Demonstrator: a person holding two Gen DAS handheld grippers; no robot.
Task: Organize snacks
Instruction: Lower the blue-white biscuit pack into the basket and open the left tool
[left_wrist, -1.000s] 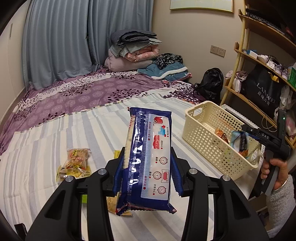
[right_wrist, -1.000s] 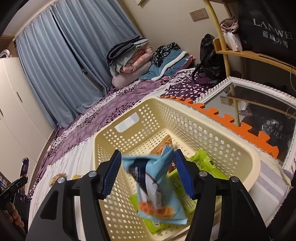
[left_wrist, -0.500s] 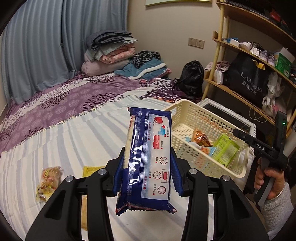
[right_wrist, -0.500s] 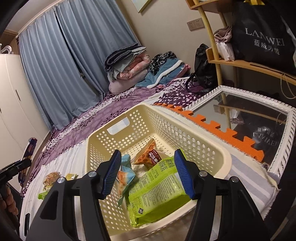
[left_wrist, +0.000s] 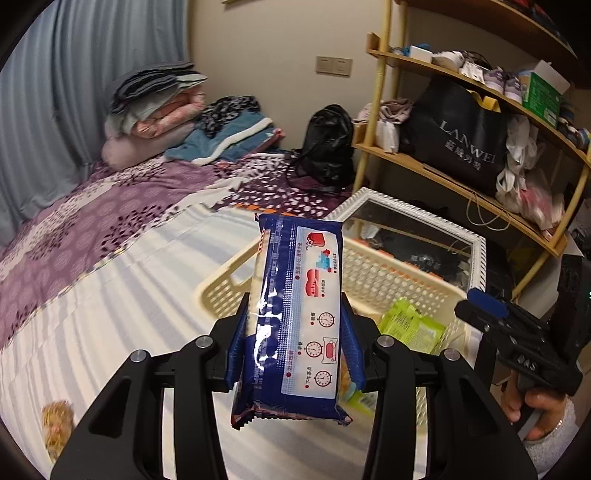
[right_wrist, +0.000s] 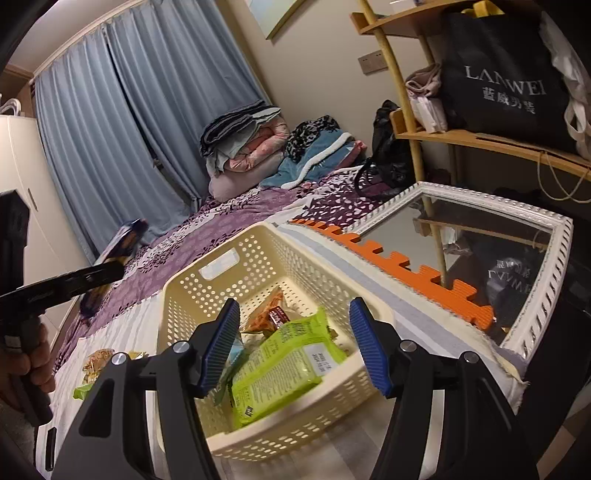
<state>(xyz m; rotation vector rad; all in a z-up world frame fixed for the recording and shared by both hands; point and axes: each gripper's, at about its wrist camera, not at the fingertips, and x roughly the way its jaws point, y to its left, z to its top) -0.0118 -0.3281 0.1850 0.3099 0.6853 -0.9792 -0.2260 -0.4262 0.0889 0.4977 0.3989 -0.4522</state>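
Two grippers work over a striped bed (left_wrist: 110, 295), where a cream basket (right_wrist: 258, 243) sits at the edge beside a framed mirror (right_wrist: 554, 236). Held upright in the clamped jaws of the left gripper (left_wrist: 291, 350), a long blue snack pack (left_wrist: 295, 314) stands on end directly before the basket, long axis vertical. Right gripper (right_wrist: 295, 347), jaws apart and empty, hovers over the green packet (right_wrist: 280, 365) inside. Loose snacks (right_wrist: 98, 360) lie on the bed.
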